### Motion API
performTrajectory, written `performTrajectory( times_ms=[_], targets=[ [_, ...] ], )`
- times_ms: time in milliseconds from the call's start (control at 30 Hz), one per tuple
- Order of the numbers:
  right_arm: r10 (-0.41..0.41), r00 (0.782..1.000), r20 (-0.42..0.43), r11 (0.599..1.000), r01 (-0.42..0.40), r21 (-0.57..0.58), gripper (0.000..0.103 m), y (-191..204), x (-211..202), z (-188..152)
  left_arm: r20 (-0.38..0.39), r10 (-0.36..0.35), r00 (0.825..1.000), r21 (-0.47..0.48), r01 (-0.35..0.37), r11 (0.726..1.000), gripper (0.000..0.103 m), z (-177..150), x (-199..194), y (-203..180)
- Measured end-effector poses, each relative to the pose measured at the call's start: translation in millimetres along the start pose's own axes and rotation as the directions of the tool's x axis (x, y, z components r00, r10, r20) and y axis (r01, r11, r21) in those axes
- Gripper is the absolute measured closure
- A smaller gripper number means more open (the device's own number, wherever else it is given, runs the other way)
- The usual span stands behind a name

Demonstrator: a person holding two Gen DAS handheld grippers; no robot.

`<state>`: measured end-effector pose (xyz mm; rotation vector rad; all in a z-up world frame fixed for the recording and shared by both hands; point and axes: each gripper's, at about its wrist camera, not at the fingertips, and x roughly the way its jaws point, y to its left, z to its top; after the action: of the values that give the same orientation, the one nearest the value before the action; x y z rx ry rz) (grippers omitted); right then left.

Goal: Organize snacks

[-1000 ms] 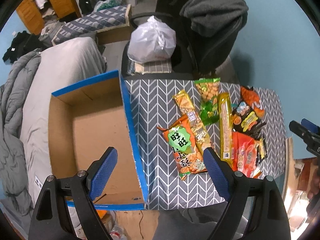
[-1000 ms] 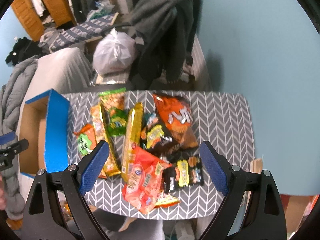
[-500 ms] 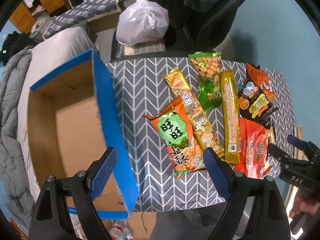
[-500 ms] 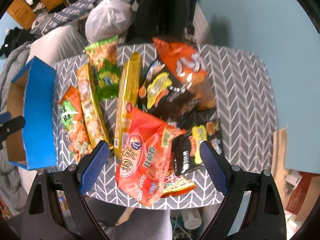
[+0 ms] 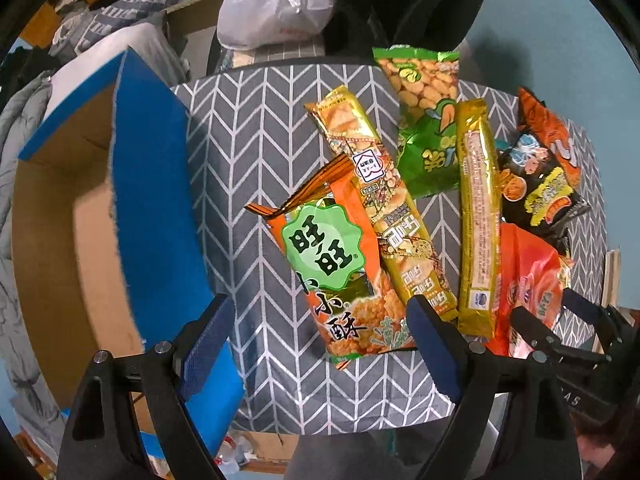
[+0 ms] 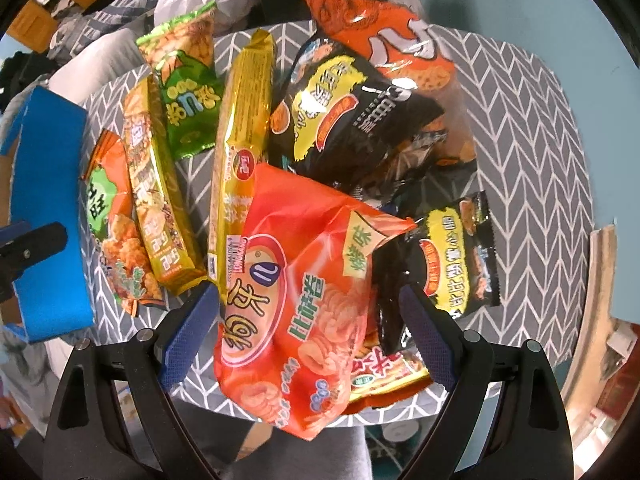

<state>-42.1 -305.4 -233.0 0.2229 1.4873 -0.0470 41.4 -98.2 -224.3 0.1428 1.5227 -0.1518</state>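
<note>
While the big orange-red puffed-snack bag [image 6: 296,280] is lying at the near edge of the table, its long axis is running from about seven o'clock up toward one o'clock in the right wrist view, and its lower half is sitting directly between the blue pads of the right gripper [image 6: 308,328], which is hanging wide open with nothing in its grasp. That is the relation the coming move is likely turning on: the bag is lying straight ahead at twelve o'clock of the right gripper, wider than a narrow pinch, so the jaws are probably needing to close across its crinkled middle or a corner. Moving outward, a long gold biscuit pack [image 6: 240,128] is lying just beside it at eleven o'clock, a black chip bag [image 6: 344,120] is overlapping it at one o'clock, and a small black packet [image 6: 460,256] is resting at three o'clock. The left gripper [image 5: 320,344] is also gaping fully, holding nothing, and is hovering over the orange rice-cracker bag [image 5: 336,264], whose long axis is pointing toward eleven o'clock. The blue-sided cardboard box [image 5: 152,200] is waiting at nine o'clock of the left gripper, well apart from the right one, so the left arm is looking better placed for loading.
</note>
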Motion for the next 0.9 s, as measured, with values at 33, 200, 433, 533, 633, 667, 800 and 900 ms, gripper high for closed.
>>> performTrajectory(
  times_ms=[33,200,433,533,633,667,800,900],
  targets=[
    [-0.003,1.000,-0.001,1.000,0.003,-0.002,0.013,1,2,0,-0.006,0.002,1.000,-0.006,-0.002,1.000,0.014,1,4,0],
    [-0.024,1.000,0.002,0.999,0.024,-0.035,0.013,5,14,3,-0.059,0.005,0.998,-0.057,-0.008,0.998,0.014,5,30,4],
    [-0.007,1.000,0.011,0.998,0.007,-0.069,0.027,5,24,10,-0.102,-0.018,0.995,-0.128,0.005,0.992,0.014,13,56,11],
    [0.016,1.000,0.000,0.997,-0.016,-0.074,0.032,1,25,13,-0.106,-0.040,0.994,-0.160,0.023,0.987,0.014,17,62,15],
    [0.044,0.999,-0.004,0.997,-0.044,-0.063,0.038,-7,25,19,-0.111,-0.037,0.993,-0.160,0.019,0.987,0.014,21,70,15],
    [0.051,0.999,-0.006,0.997,-0.051,-0.061,0.039,-10,24,21,-0.114,-0.042,0.993,-0.154,0.024,0.988,0.014,23,76,15],
    [0.052,0.999,-0.006,0.995,-0.053,-0.081,0.043,-20,20,24,-0.107,-0.058,0.993,-0.154,0.041,0.987,0.015,27,85,16],
    [0.032,0.999,0.004,0.994,-0.032,-0.108,0.044,-21,14,24,-0.108,-0.106,0.988,-0.156,0.089,0.984,0.036,21,92,18]
  ],
)
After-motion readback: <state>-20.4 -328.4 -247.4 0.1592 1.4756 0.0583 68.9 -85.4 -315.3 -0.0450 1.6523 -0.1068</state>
